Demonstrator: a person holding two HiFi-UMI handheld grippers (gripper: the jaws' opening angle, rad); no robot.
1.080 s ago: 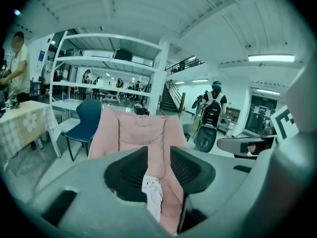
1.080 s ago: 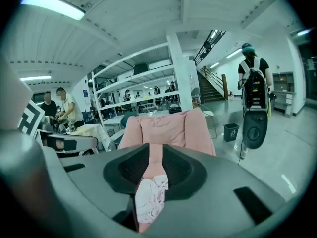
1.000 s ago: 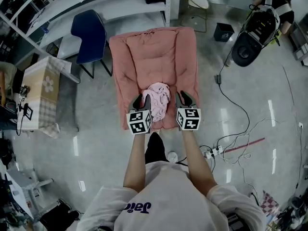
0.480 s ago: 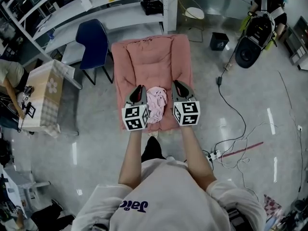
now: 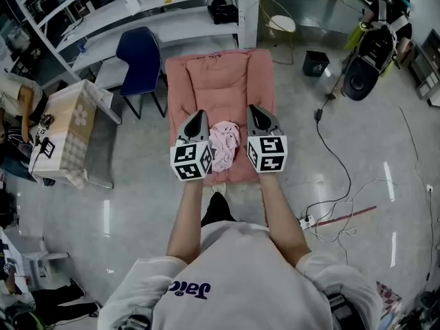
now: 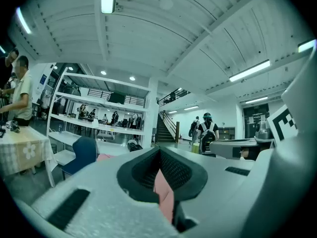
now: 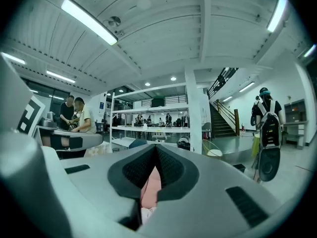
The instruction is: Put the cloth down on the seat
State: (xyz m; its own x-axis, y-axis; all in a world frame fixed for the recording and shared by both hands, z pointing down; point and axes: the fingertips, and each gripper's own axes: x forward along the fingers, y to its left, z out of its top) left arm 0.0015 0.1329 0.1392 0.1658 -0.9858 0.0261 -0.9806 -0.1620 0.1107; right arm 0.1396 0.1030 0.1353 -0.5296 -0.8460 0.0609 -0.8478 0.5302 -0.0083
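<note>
Left claw [image 5: 198, 117] and right claw [image 5: 255, 113] were both pinched fully shut with nothing gripped. Cloth [image 5: 224, 144] lay bunched on the seat [image 5: 220, 74] near its front edge, between the claws and about equally near each. Long axis unclear. Looked placed.

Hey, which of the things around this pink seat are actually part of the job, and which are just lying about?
Part of the job: pink cloth, lying on the pink seat; left gripper and right gripper, both shut.
Just lying about: blue chair, black bin, covered table, white shelving, power strip.
</note>
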